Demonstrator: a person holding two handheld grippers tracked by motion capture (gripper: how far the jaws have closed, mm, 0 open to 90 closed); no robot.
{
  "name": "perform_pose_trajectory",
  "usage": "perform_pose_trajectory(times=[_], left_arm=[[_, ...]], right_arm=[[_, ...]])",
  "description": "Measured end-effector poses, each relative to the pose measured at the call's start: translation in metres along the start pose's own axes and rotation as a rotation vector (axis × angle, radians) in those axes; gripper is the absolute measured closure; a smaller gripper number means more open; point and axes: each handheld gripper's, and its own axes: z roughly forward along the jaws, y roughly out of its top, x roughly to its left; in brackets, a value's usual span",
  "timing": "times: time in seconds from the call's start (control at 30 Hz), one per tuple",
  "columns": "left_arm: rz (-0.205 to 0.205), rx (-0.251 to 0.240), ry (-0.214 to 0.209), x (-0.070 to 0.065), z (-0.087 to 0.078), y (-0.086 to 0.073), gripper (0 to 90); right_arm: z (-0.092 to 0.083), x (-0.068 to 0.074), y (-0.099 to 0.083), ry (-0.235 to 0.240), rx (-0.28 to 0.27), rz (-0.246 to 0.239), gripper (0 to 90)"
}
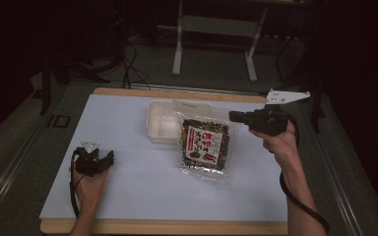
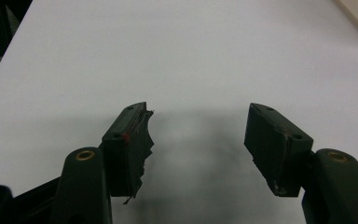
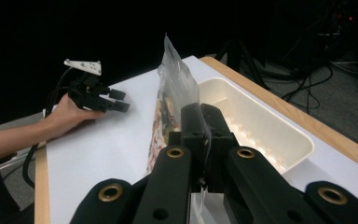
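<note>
A clear snack bag point(image 1: 205, 144) with a red-and-white label and dark green contents hangs tilted over the white table, its lower end touching the surface. My right gripper point(image 1: 235, 116) is shut on the bag's upper right corner. In the right gripper view the closed jaws pinch the plastic edge of the bag point(image 3: 172, 93), which rises in front of them. A white rectangular tray point(image 1: 160, 123) sits just behind the bag; its rim point(image 3: 279, 123) is at the right of the jaws. My left gripper point(image 1: 107, 160) rests low at the left of the table, open, with nothing between its fingers point(image 2: 127, 140).
The white board point(image 1: 128, 182) lies on a wooden table whose edge point(image 1: 177, 227) runs along the front. A metal stand's legs point(image 1: 177, 59) and cables stand on the floor behind the table. The surroundings are dark.
</note>
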Motion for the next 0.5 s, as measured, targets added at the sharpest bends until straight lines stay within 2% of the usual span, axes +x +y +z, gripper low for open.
perform_pose_trajectory(times=[0.5], left_arm=[[-0.002, 0.001, 0.000, 0.0000, 0.0001, 0.0001, 39.6]], right_arm=[[0.0048, 0.0034, 0.0097, 0.009, -0.010, -0.013, 90.0]])
